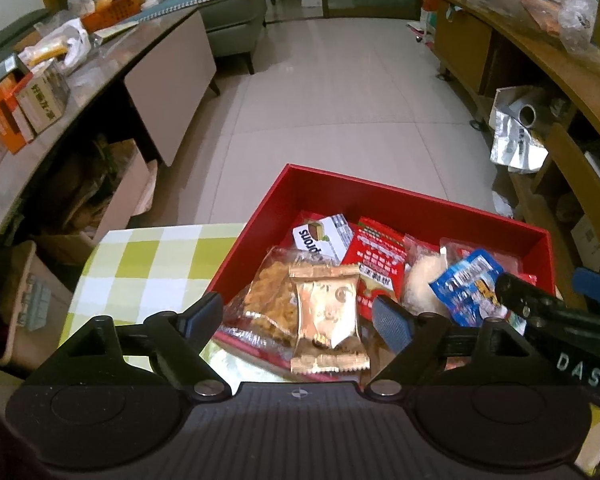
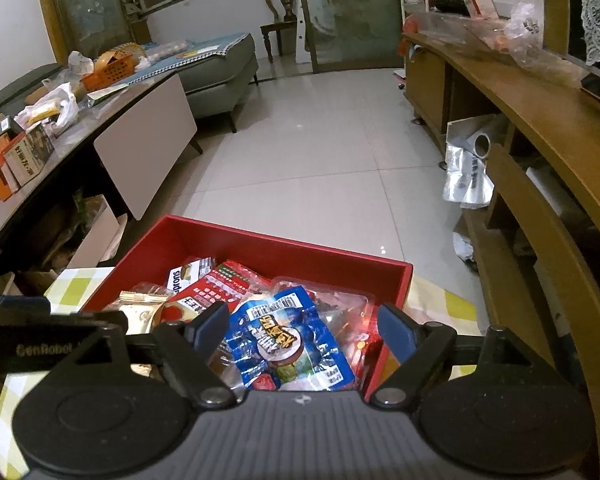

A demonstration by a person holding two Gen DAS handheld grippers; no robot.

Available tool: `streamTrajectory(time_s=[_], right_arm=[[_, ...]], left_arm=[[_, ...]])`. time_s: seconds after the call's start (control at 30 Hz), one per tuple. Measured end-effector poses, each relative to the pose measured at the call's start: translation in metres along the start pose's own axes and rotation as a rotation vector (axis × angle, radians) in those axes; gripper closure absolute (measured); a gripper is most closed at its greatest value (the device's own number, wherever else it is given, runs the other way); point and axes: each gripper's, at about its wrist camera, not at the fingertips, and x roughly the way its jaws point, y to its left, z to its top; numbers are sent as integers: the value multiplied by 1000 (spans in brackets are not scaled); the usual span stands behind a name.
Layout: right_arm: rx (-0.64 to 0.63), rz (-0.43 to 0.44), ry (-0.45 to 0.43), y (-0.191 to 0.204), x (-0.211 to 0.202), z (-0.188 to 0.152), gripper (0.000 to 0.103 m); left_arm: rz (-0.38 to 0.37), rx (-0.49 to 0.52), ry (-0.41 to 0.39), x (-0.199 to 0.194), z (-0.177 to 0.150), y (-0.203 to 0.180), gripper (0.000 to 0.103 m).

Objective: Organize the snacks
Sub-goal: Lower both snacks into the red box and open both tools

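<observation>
Snacks (image 1: pixel 324 312) lie heaped in the red box (image 1: pixel 380 196) on the checked tabletop (image 1: pixel 148 256). Both claws, left (image 1: pixel 300 316) and right (image 2: pixel 300 326), hang over them released, grasping nothing. The gold packet (image 1: pixel 326 320) overhangs the near rim and could slide out if nudged.

1. A small table under a green, yellow and white checked cloth (image 1: pixel 148 264) carries the snacks; the cloth also shows in the right wrist view, on both sides of the box.
2. A red open box (image 1: pixel 380 194) sits directly on the cloth, with checked fabric bare to its left.
3. The box's near edge is hidden behind the packets heaped in it, so how it meets the cloth there cannot be told.
4. The table stands on a pale tiled floor (image 1: pixel 340 92).
</observation>
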Motion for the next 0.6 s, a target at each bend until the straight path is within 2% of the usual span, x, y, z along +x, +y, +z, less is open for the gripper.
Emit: streamTrajectory(time_s=[0.37, 0.6], right_arm=[[-33, -14, -49, 7, -47, 0, 12], [-55, -24, -53, 12, -70, -13, 10]], left_arm=[[-18, -12, 4, -26, -23, 5, 14], [-31, -15, 5, -41, -37, 10, 13]])
